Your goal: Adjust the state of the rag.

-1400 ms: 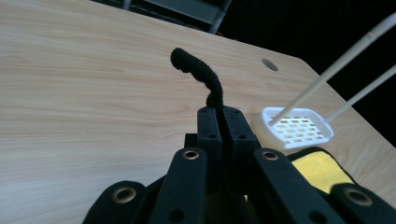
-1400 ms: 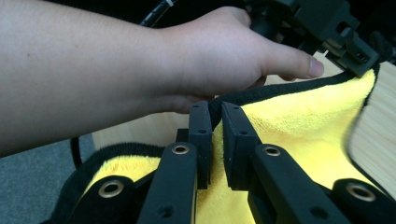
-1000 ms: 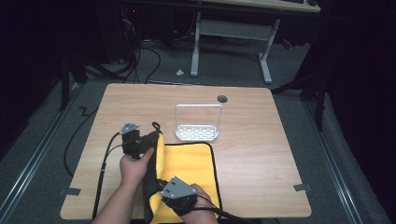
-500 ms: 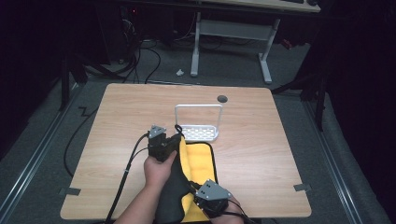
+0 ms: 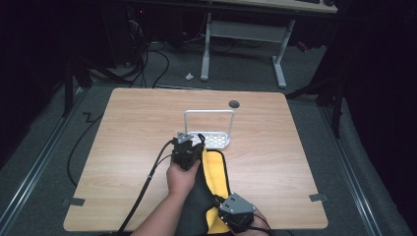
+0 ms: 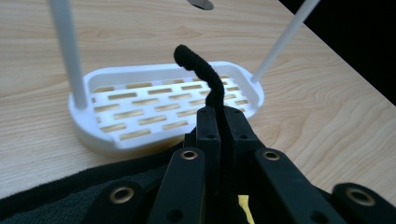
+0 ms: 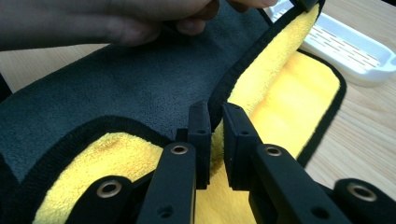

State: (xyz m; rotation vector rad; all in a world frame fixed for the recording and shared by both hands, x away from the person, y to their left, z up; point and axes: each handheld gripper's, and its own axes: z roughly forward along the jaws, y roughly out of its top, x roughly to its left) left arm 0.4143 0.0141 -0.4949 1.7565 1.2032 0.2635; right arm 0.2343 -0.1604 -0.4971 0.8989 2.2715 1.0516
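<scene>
From above, the left gripper (image 5: 187, 151) sits mid-frame, clamped on the cloth (image 5: 216, 172); the right gripper (image 5: 235, 212), bottom centre, pinches its near edge. Bare table (image 5: 295, 147) lies open to the right. In the left gripper view, black piping curls up between the shut jaws before the white slotted rack (image 6: 163, 107), which is empty. In the right gripper view, the jaws nip the fleecy yellow-and-grey fold (image 7: 261, 79).

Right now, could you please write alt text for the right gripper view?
The right gripper is shut on the black-trimmed edge of a towel, grey on one side and yellow on the other, being folded over itself. A white slotted tray sits beyond.
</scene>
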